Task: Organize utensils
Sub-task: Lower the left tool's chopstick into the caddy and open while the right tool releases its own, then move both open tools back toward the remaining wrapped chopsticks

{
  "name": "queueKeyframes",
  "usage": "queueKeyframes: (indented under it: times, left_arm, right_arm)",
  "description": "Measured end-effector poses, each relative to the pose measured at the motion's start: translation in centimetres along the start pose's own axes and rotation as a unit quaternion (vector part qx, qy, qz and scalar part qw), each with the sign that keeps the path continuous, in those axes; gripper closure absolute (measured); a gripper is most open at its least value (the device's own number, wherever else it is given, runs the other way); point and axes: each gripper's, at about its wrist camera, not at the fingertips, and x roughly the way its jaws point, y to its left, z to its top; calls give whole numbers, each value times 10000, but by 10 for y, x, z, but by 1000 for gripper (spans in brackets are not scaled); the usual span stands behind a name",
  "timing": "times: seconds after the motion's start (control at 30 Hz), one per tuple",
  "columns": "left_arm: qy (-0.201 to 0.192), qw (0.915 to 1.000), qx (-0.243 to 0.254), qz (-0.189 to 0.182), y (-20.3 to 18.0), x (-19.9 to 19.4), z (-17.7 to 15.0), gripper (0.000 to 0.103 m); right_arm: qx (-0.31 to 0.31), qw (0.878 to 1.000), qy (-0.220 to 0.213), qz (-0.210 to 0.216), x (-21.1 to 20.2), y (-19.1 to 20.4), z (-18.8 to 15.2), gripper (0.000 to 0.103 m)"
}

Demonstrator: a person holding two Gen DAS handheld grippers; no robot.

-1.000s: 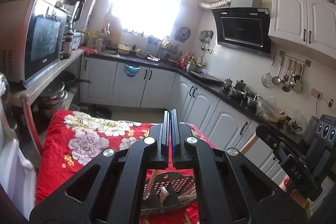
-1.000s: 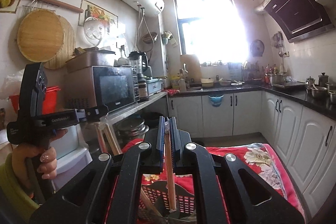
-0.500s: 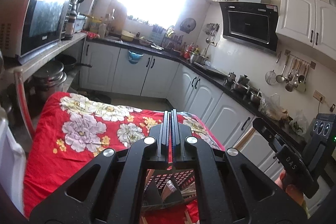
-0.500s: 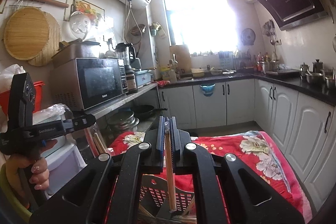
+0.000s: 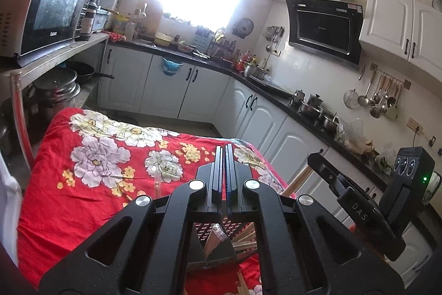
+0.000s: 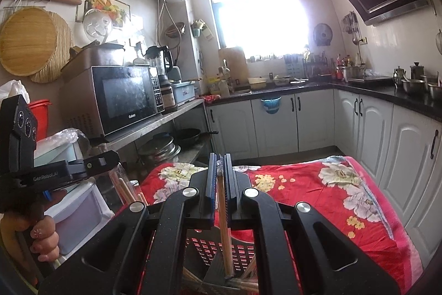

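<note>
Chopsticks point(image 6: 224, 228) are pinched upright in the right hand-held gripper point(image 6: 218, 179), tips above the dark basket point(image 6: 218, 248) on the red-clothed desk point(image 6: 345, 201). Left hand-held gripper point(image 5: 224, 173) is pressed together, empty. Several sticks already lie inside; this pair remains undropped.

Floral red tablecloth point(image 5: 83, 201) — dark slotted basket point(image 6: 218, 248)

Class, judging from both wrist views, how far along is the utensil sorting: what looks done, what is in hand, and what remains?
Done: some chopsticks already lie in the dark slotted basket on the red flowered cloth.

In hand: the right gripper is shut on one chopstick, its lower end over the basket. The left gripper is shut; nothing shows between its fingers.

Left: releasing that chopstick. Another wooden stick lies on the cloth beside the basket.
</note>
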Motion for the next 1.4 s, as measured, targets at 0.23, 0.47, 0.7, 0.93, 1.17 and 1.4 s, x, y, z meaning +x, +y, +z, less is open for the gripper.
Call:
queueKeyframes:
  times: [0.23,0.47,0.7,0.93,1.17,1.4]
  left_arm:
    - [73,9999,-1,-78,-2,1,-9,103]
    - [180,9998,6,-59,-1,5,-19,103]
    - [281,9996,29,-7,-1,5,-25,103]
    - [320,9994,-86,101,4,-3,-30,101]
    - [234,9995,-137,141,6,-20,-30,74]
    - [97,9998,-118,132,2,-42,-30,43]
  right_arm:
    - [71,9999,84,7,0,-5,-10,98]
    - [97,9997,217,-23,-4,-7,-20,98]
    - [207,9988,440,-52,-4,-9,-29,97]
    - [245,9981,567,-66,-10,-10,-33,92]
    - [308,9975,617,-126,-21,-14,-34,79]
    - [334,9977,566,-138,-37,-14,-32,65]
